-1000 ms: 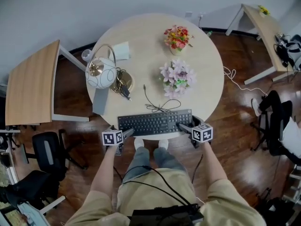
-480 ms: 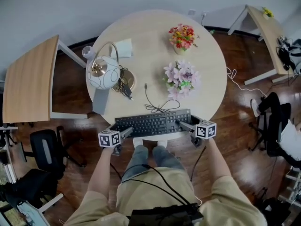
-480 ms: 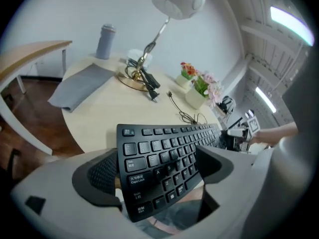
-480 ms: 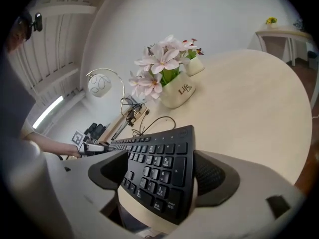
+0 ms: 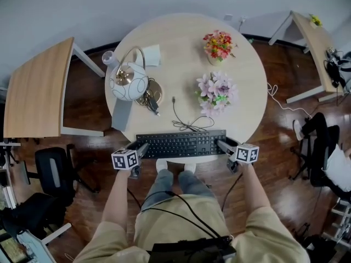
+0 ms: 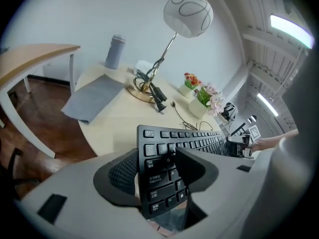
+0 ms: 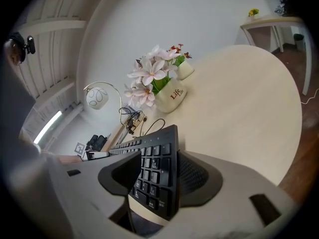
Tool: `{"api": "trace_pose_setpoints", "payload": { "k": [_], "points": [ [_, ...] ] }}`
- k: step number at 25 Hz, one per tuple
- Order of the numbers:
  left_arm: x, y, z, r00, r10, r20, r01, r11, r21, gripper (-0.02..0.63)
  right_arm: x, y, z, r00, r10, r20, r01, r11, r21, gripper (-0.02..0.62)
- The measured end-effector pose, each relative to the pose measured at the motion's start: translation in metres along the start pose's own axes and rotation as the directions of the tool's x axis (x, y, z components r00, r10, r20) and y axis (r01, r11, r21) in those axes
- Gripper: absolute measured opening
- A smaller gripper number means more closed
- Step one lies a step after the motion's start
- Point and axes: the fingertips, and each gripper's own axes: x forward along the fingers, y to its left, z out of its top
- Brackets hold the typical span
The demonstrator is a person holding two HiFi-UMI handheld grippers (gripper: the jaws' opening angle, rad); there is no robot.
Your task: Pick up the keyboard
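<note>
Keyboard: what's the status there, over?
Left gripper shut on keyboard end. Right gripper jaws have just been closing on its other end. Cable loose on table, nothing blocking.

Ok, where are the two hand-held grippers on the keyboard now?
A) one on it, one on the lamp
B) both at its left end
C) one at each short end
C: the left hand-held gripper clamps the left end of the keyboard and the right hand-held gripper its right end, jaws having just been closing onto it.

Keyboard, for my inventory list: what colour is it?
The keyboard is black, clearest in the head view.
</note>
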Motion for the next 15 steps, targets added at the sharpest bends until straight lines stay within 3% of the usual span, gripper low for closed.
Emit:
{"api": "trace_pose_setpoints", "payload": {
  "k": [3, 8, 12, 15],
  "points": [
    [-0.019, -0.008, 0.021, 0.998, -0.019, 0.055, 0.017, 0.999, 0.037, 0.213, -0.013, 0.014, 0.014, 0.997, 0.046, 0.066, -0.044, 0.998, -0.037, 0.165],
    [-0.068, -0.034, 0.081, 0.971, -0.076, 0.227, 0.040, 0.987, 0.157, 0.193, -0.045, 0.066, 0.071, 0.966, 0.153, 0.206, -0.113, 0.974, -0.196, 0.154],
    [-0.122, -0.063, 0.130, 0.919, -0.139, 0.368, 0.034, 0.960, 0.278, 0.193, -0.080, 0.121, 0.118, 0.925, 0.258, 0.278, -0.147, 0.919, -0.365, 0.145],
    [-0.166, -0.088, 0.166, 0.862, -0.170, 0.478, -0.009, 0.937, 0.349, 0.193, -0.106, 0.163, 0.153, 0.898, 0.298, 0.324, -0.121, 0.875, -0.468, 0.144]
  ]
}}
